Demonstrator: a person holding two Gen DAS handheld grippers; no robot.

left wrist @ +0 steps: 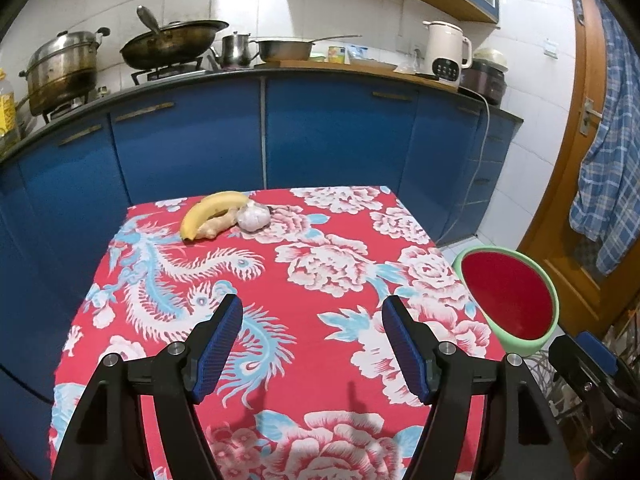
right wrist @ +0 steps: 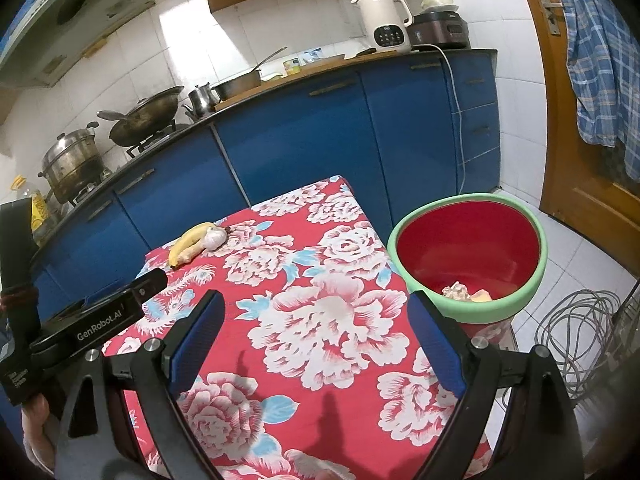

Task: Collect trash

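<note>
A red bin with a green rim [left wrist: 546,280] [right wrist: 536,276] stands on the floor beside the table's right edge; crumpled scraps [right wrist: 460,292] lie at its bottom. On the far left of the red flowered tablecloth [left wrist: 320,280] [right wrist: 320,320] lie a banana [left wrist: 208,210] [right wrist: 186,242], a piece of ginger [left wrist: 214,228] and a garlic bulb [left wrist: 253,216] [right wrist: 215,237], touching one another. My left gripper [left wrist: 312,312] hangs open over the near part of the table, nothing between its blue pads. My right gripper [right wrist: 316,312] is open too, empty, near the bin. The left gripper's body [right wrist: 100,320] shows in the right wrist view.
Blue cabinets [left wrist: 320,132] run behind the table, their counter crowded with pots, a wok [left wrist: 172,44], a white kettle [left wrist: 444,52] and a cooker. A wooden door with a hanging plaid shirt [left wrist: 608,160] is at right. Coiled grey cable [right wrist: 576,328] lies on the floor by the bin.
</note>
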